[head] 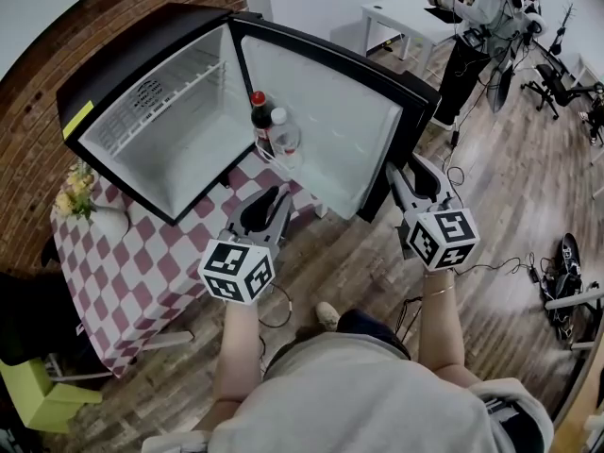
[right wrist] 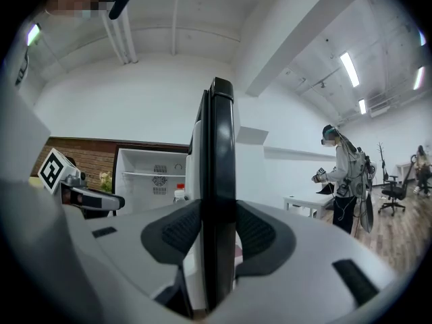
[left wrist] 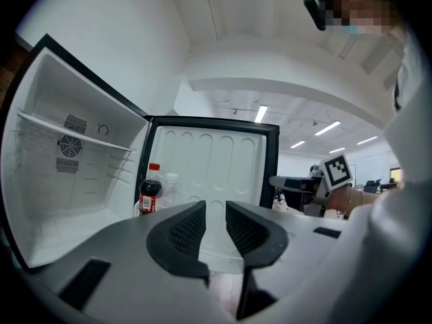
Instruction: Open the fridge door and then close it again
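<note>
The fridge (head: 142,130) is seen standing on a table (head: 142,262) covered with a red-and-white checked cloth, against a brick wall. Its door (head: 321,121) is swung wide open to the fridge's right, so that the white inner lining is turned towards the person. On the door's lower shelf, just beside the hinge side of the fridge, a cola bottle (head: 260,121) with a red cap and a clear bottle (head: 285,140) are stood side by side.

The right gripper (right wrist: 217,231) is held at the free edge of the door, the side farthest from the fridge body. In the right gripper view the dark door edge is seen upright between the two jaws, with a pad pressed against each face; the door is thus grasped by its edge.

The left gripper (left wrist: 214,214) is held in front of the open fridge, below and apart from the door's lower edge, and is pointed at the inner lining. Its jaws are parted by a narrow gap and nothing is clasped between them; only the door lining is seen beyond, untouched.

A bunch of flowers (head: 75,192) is set on the table to the left of the fridge. Another person (head: 481,17) is seen standing by a white desk well behind the fridge door.
</note>
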The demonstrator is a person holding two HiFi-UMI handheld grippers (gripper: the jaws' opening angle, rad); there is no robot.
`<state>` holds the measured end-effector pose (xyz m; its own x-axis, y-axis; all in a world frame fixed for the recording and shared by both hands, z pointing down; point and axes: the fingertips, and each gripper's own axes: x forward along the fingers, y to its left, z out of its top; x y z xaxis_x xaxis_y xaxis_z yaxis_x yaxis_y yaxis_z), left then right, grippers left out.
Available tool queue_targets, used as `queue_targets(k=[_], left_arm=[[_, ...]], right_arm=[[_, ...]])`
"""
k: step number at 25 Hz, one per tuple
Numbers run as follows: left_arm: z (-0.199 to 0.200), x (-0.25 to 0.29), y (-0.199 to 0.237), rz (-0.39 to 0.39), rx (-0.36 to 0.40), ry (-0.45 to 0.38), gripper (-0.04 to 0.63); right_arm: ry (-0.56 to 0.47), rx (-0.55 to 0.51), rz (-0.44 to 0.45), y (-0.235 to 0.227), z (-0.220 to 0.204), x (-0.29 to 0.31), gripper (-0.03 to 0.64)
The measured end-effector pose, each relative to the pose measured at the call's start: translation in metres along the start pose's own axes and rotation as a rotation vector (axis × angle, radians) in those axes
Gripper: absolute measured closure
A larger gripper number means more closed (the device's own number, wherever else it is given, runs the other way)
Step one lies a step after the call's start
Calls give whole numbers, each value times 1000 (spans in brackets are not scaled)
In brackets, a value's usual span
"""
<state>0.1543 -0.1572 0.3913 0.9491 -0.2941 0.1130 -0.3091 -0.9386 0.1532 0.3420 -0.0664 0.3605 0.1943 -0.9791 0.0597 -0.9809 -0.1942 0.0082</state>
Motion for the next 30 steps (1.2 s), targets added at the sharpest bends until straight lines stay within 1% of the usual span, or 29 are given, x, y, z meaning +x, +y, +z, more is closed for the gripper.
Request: queue_targets(k=[7, 12, 16, 25, 30], left_arm=[[-10, -35, 2, 15, -24, 10, 503], [-16, -60, 5, 17, -22, 15, 505], [-18, -83, 8, 33, -26, 10, 505], [-24, -136, 18, 80, -33, 2, 505], [-26, -159, 26, 128, -49, -3, 505]], right_arm=[[-2, -9, 17, 33, -1, -14, 466], [0, -6, 26, 59, -1, -20, 465], [2, -13, 55, 85, -1, -24, 466], [-11, -16, 200, 158, -1, -23, 464], [-1, -44, 320, 204, 1, -20, 466]])
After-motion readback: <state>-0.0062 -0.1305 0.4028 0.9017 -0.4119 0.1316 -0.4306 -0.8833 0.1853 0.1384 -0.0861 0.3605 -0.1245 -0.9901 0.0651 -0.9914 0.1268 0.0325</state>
